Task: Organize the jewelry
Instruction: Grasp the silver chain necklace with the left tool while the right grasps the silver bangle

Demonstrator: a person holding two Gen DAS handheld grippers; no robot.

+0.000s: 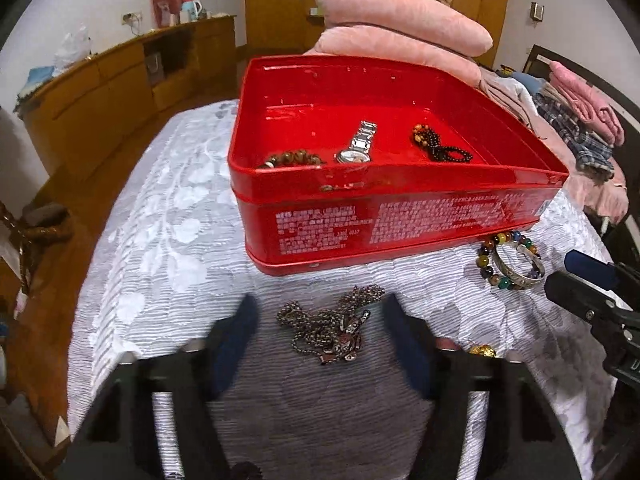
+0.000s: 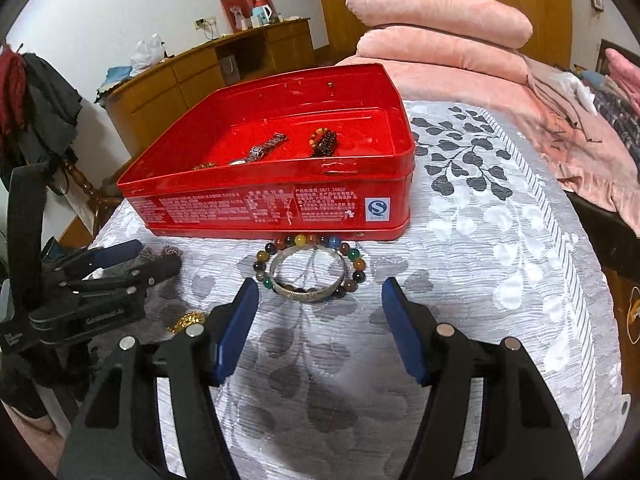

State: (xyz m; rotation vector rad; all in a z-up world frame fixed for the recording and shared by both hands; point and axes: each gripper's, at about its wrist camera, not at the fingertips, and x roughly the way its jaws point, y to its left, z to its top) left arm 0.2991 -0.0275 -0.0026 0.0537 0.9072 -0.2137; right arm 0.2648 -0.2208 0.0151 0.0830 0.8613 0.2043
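A red tin box [image 1: 400, 216] [image 2: 256, 210] stands open on the bed. It holds a silver watch [image 1: 358, 145] [image 2: 262, 150], a brown bead bracelet [image 1: 294, 158] and a dark bead strand [image 1: 438, 145] [image 2: 322, 142]. My left gripper [image 1: 320, 322] is open, its fingers on either side of a tangled metal chain necklace [image 1: 328, 326]. My right gripper [image 2: 318, 300] is open just short of a silver bangle [image 2: 308, 280] [image 1: 516, 268] lying inside a multicoloured bead bracelet [image 2: 354, 258] [image 1: 490, 256]. A small gold piece [image 1: 482, 350] [image 2: 186, 320] lies between the grippers.
The bed has a white leaf-patterned cover [image 2: 500, 240]. Pink pillows [image 1: 400, 24] are stacked behind the box, and folded clothes [image 1: 580, 120] lie at the right. A wooden cabinet [image 1: 112, 88] stands along the far left wall.
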